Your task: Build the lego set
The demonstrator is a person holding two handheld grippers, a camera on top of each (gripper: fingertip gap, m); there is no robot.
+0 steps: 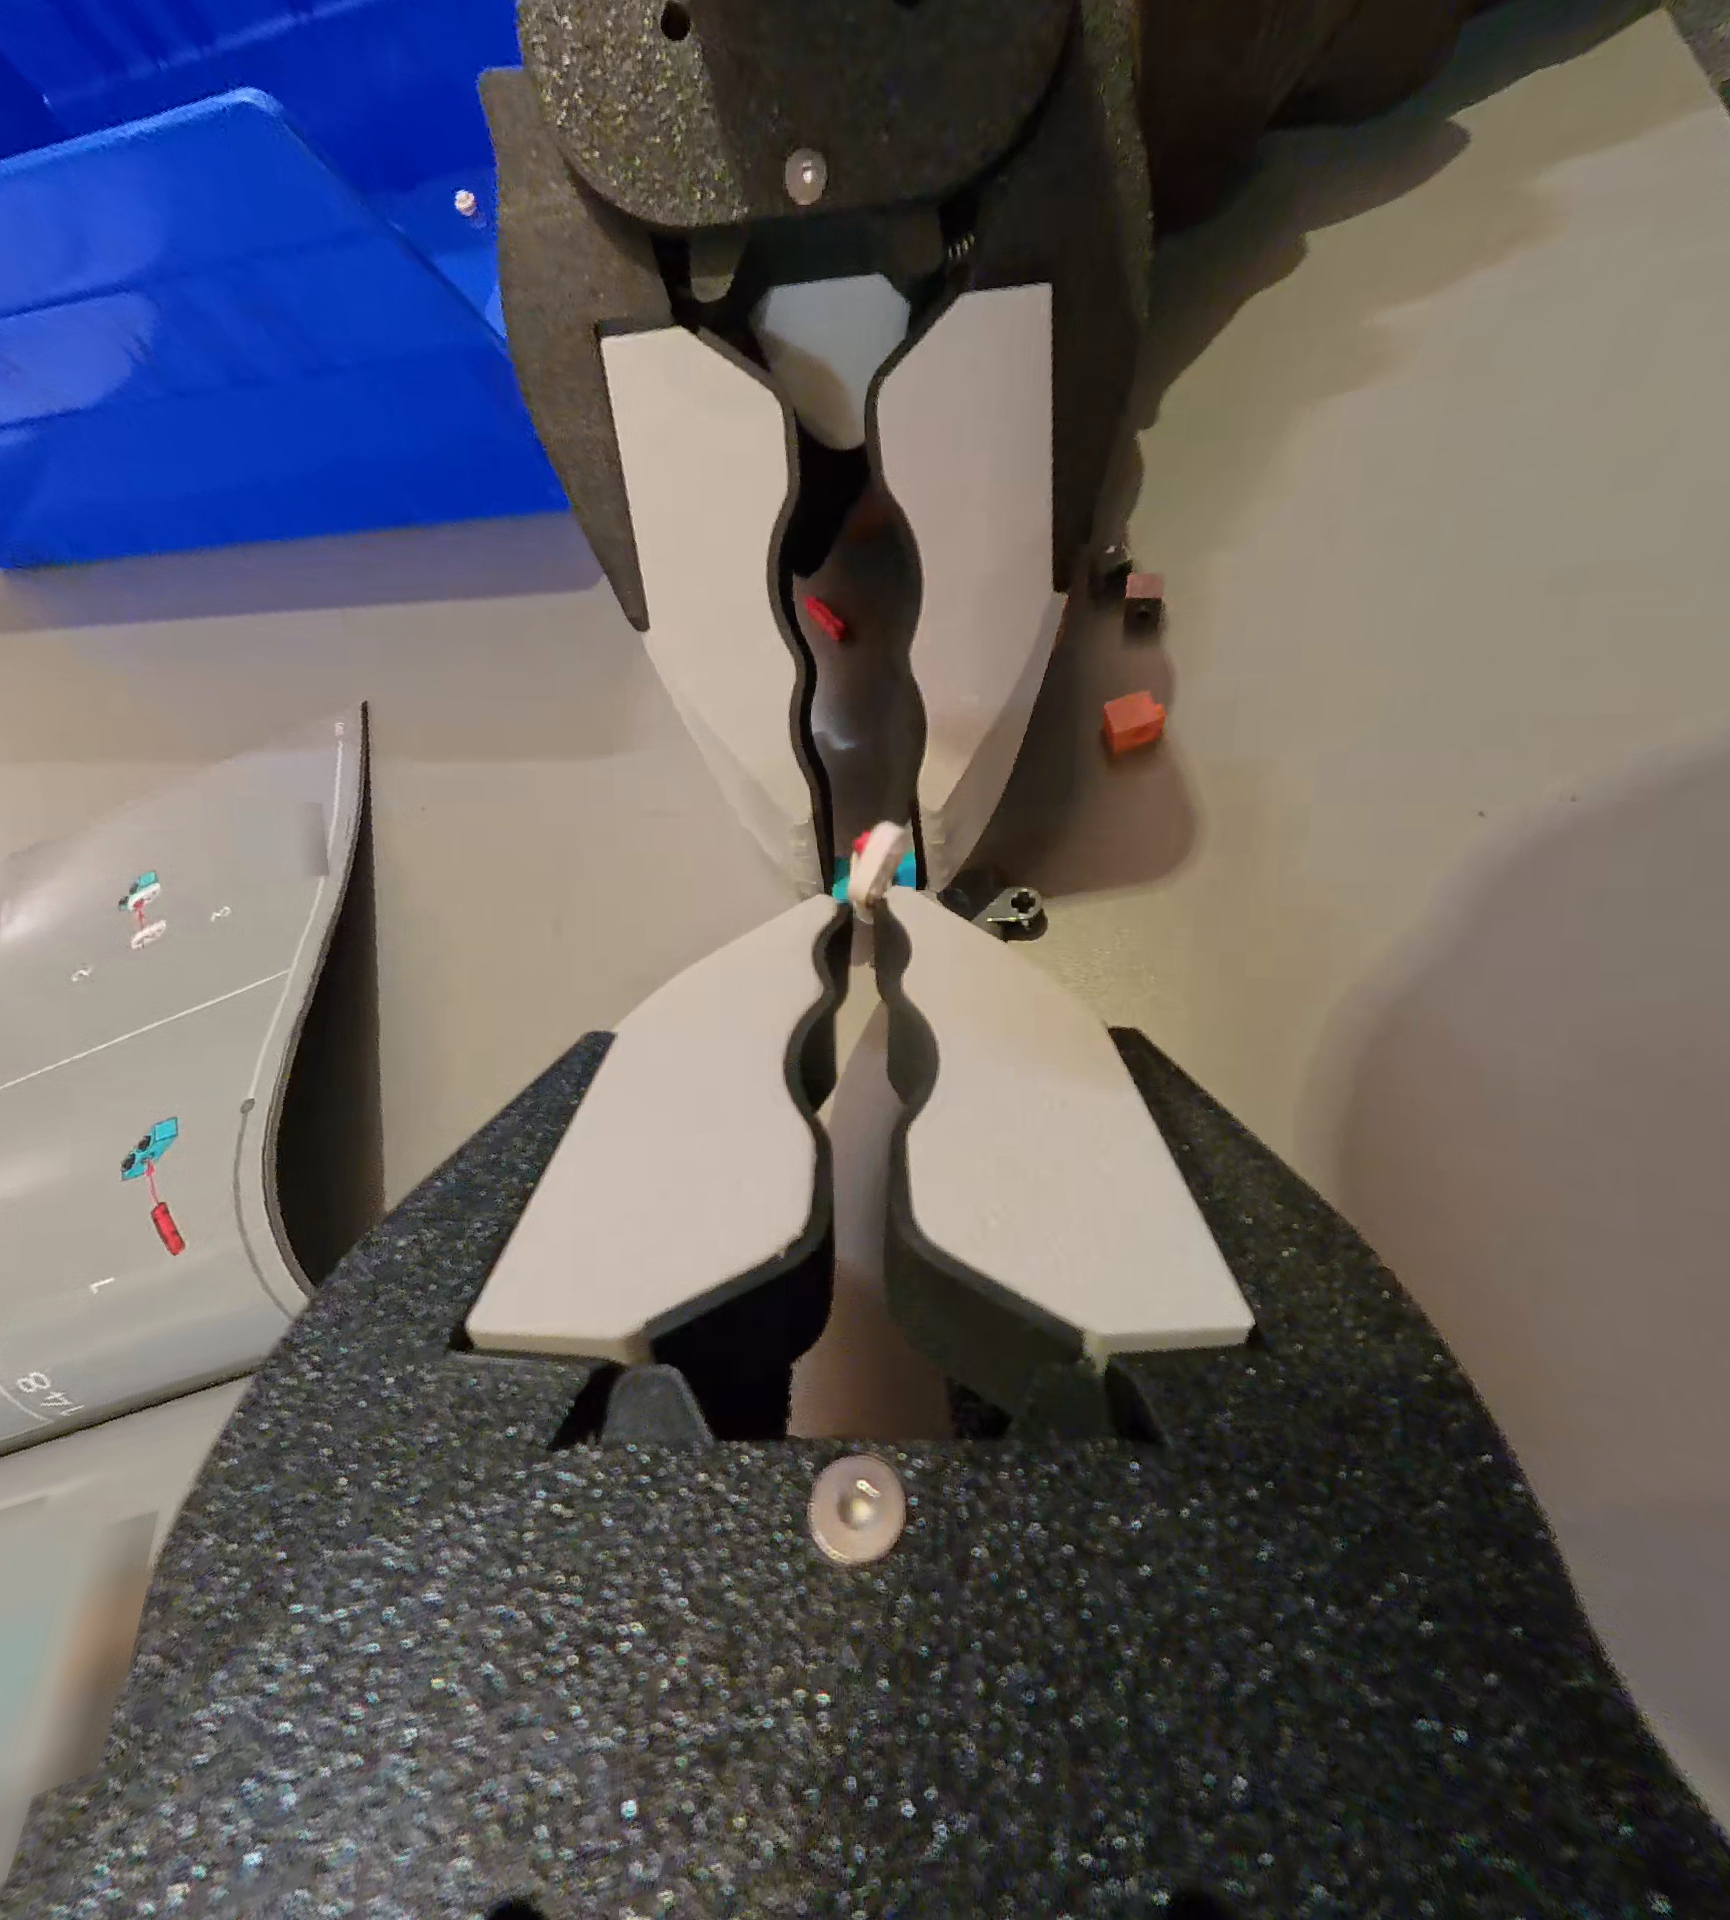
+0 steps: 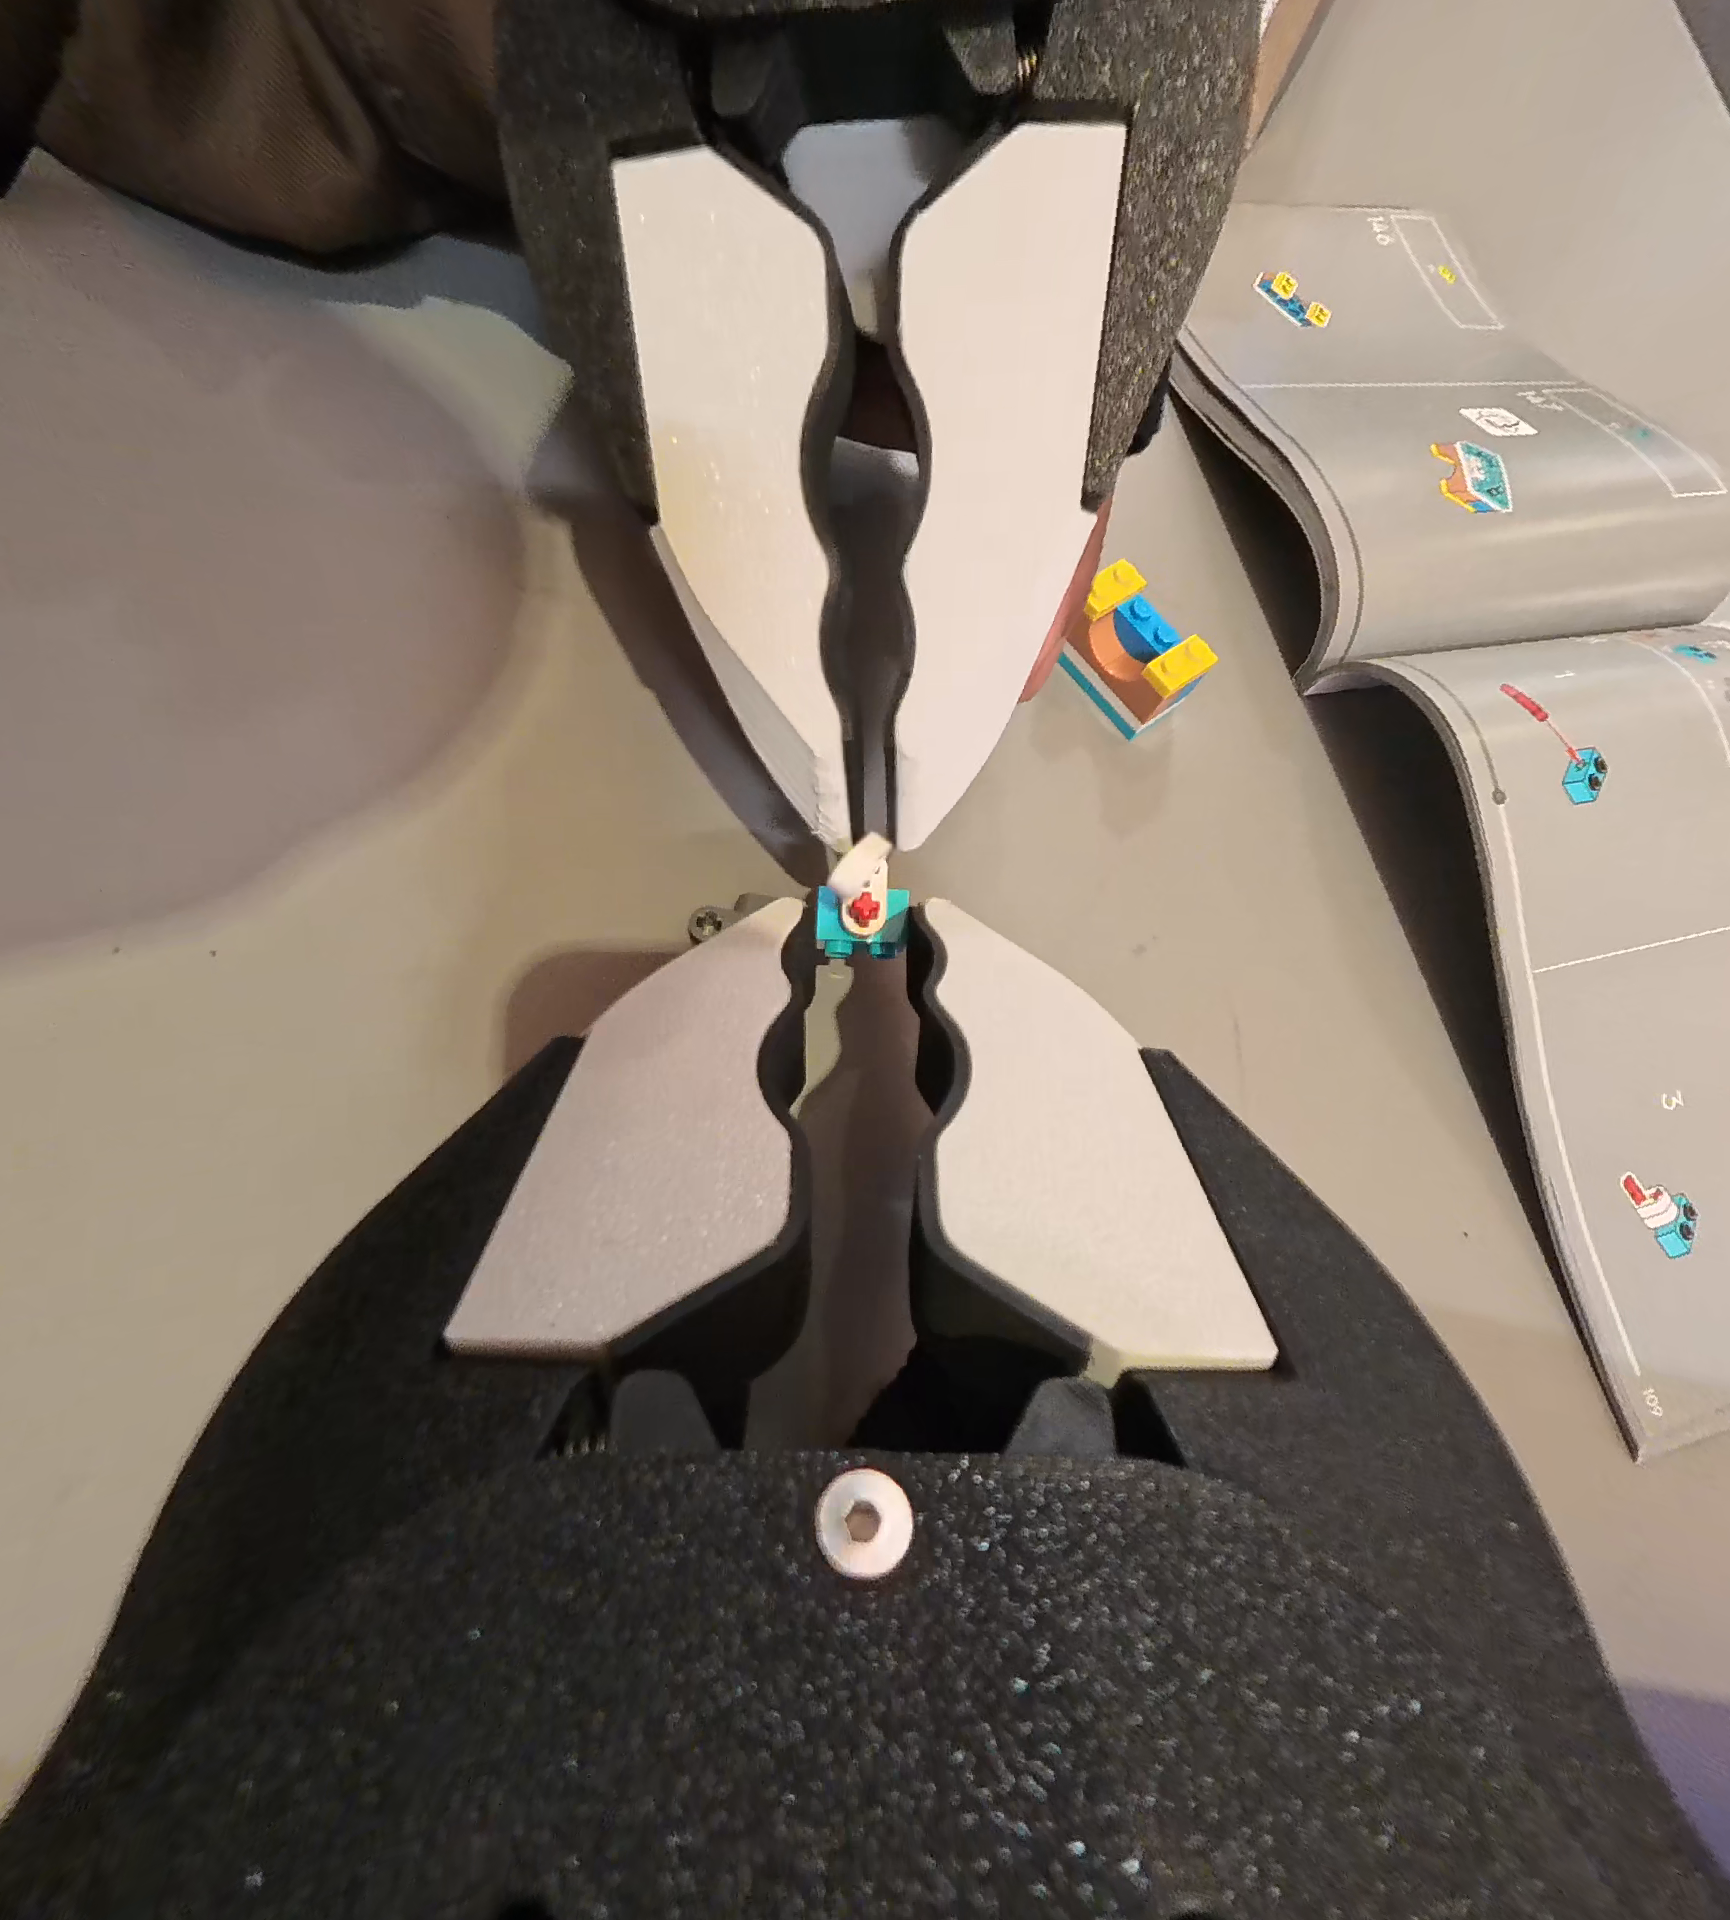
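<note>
My two grippers meet tip to tip above the grey table (image 2: 217, 1039). My right gripper (image 2: 861, 923) is shut on a small teal brick (image 2: 830, 925) that has a red axle (image 2: 867, 907) sticking out of it. My left gripper (image 1: 866, 916) is shut on a small white piece (image 1: 880, 860), which sits tilted on the red axle against the teal brick (image 1: 845, 881). In the right wrist view the left gripper (image 2: 869, 831) comes in from above with the white piece (image 2: 863, 868). In the left wrist view the right gripper (image 1: 869, 873) comes in from above.
An open instruction booklet (image 2: 1567, 883) lies on the table and also shows in the left wrist view (image 1: 113, 1039). A small yellow, blue and orange build (image 2: 1141, 649) stands beside it. Blue bins (image 1: 165, 312), a red brick (image 1: 1131, 722), a dark brick (image 1: 1141, 594) and a black piece (image 1: 1012, 909) are nearby. My two grippers' fingertips are within a few centimetres of each other.
</note>
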